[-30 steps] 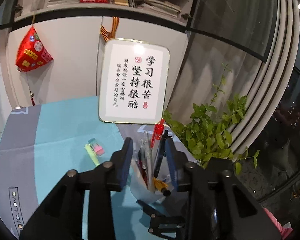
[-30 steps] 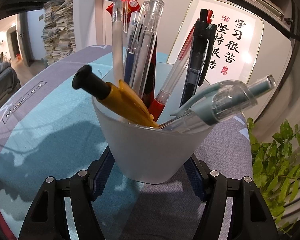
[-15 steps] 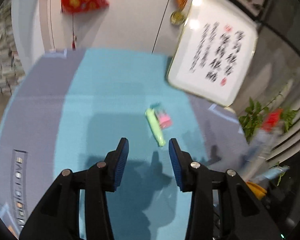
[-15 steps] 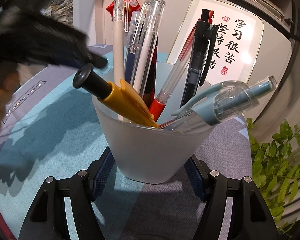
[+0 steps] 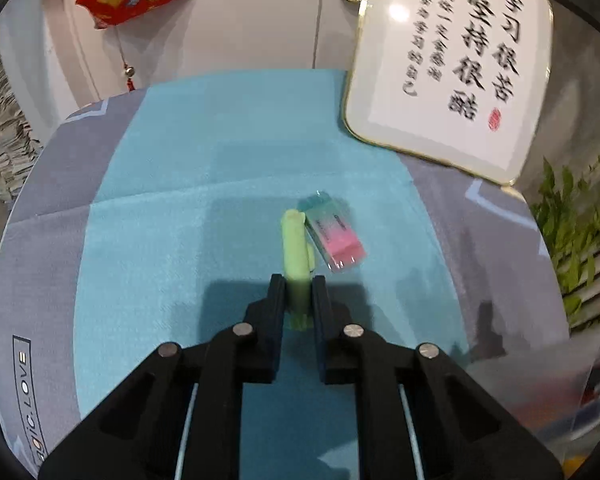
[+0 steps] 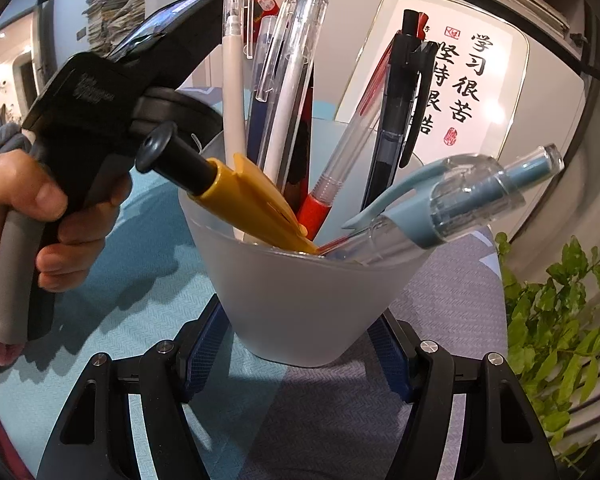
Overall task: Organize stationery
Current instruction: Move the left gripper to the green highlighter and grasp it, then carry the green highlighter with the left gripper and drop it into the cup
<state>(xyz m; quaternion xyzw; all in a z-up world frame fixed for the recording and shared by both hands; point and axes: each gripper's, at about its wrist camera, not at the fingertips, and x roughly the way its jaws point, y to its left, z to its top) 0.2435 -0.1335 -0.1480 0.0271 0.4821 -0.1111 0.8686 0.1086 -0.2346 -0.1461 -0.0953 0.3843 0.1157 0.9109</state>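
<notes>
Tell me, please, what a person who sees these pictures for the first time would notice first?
In the right wrist view, a frosted cup crammed with pens fills the frame, held between the fingers of the right hand-held gripper. In the left wrist view, the left hand-held gripper is shut on a light green highlighter lying on the blue mat, beside a pink and green eraser.

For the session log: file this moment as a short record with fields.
left claw: shut on green highlighter, which lies on the teal mat
right claw: fingers on both sides of frosted pen cup; grip cannot be confirmed
pen cup: upright, full of pens
eraser: pink and teal, on the mat, beside the highlighter
background: calligraphy plaque, potted plant
</notes>
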